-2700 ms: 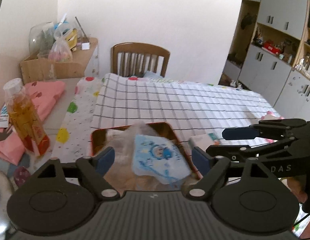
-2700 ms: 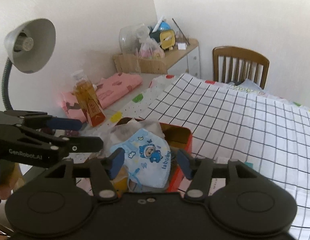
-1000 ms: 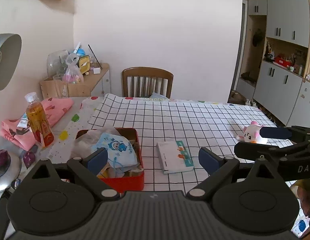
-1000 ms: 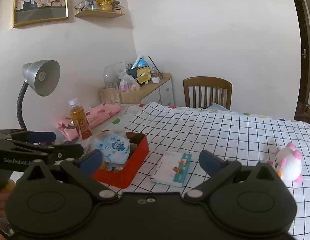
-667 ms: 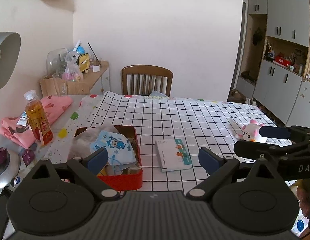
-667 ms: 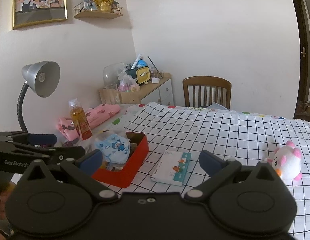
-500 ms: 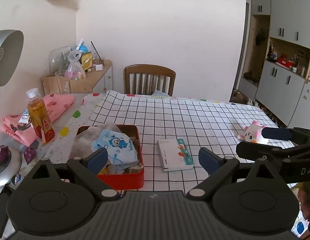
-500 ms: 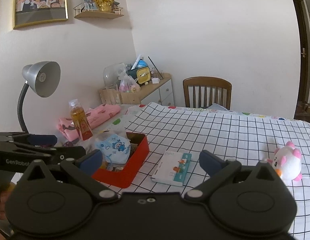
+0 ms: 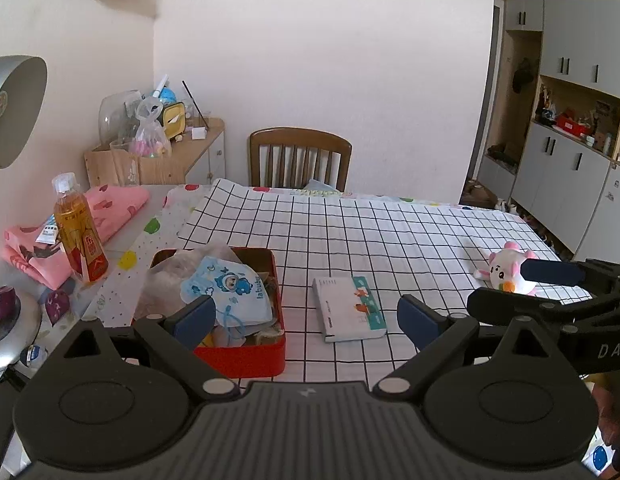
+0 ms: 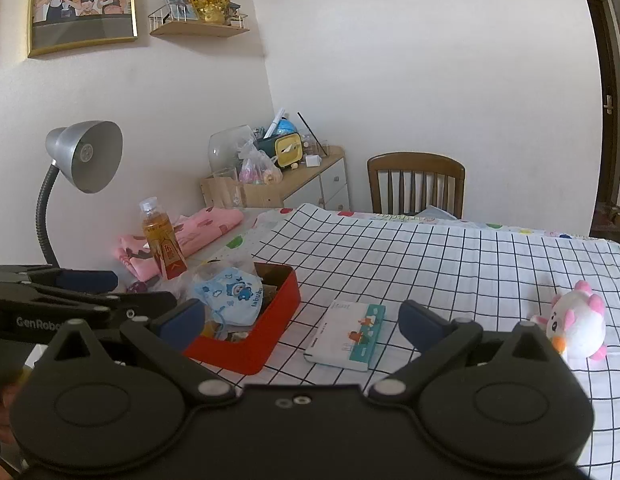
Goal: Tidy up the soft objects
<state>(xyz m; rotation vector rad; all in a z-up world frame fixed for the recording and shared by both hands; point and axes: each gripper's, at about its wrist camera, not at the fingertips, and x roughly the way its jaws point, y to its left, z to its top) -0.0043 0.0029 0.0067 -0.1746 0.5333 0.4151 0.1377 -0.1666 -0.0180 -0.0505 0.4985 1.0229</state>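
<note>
Soft objects: a blue cartoon-print face mask (image 9: 225,292) is seen lying on top of the contents of a red tin (image 9: 245,350); a white and pink plush toy (image 9: 506,268) is seen lying on the checked tablecloth (image 9: 390,232), well apart from the tin.
Red tin: it is placed near the left edge of the tablecloth and is filled with crumpled clear plastic, the mask and smaller items that cannot be made out.
Mask position: it is draped over the pile, partly overhanging toward the near side of the tin; in the right wrist view the mask (image 10: 229,292) is shown above the tin's rim (image 10: 269,344).
Plush toy: it is found at the right side of the table, lying on its side; in the right wrist view the toy (image 10: 578,320) is partly hidden behind a gripper finger.
Box: 1 flat white and teal box (image 9: 350,308) is laid on the cloth between the tin and the toy.
Left gripper (image 9: 305,316): both fingers are spread wide, nothing is held, and it is kept above the near table edge.
Right gripper (image 10: 297,320): both fingers are spread wide, and nothing is held.
Bottle: 1 orange drink bottle (image 9: 77,232) is stood upright left of the tin, beside folded pink cloth (image 9: 109,208).
Lamp: 1 grey desk lamp (image 10: 81,156) is seen at the far left.
</note>
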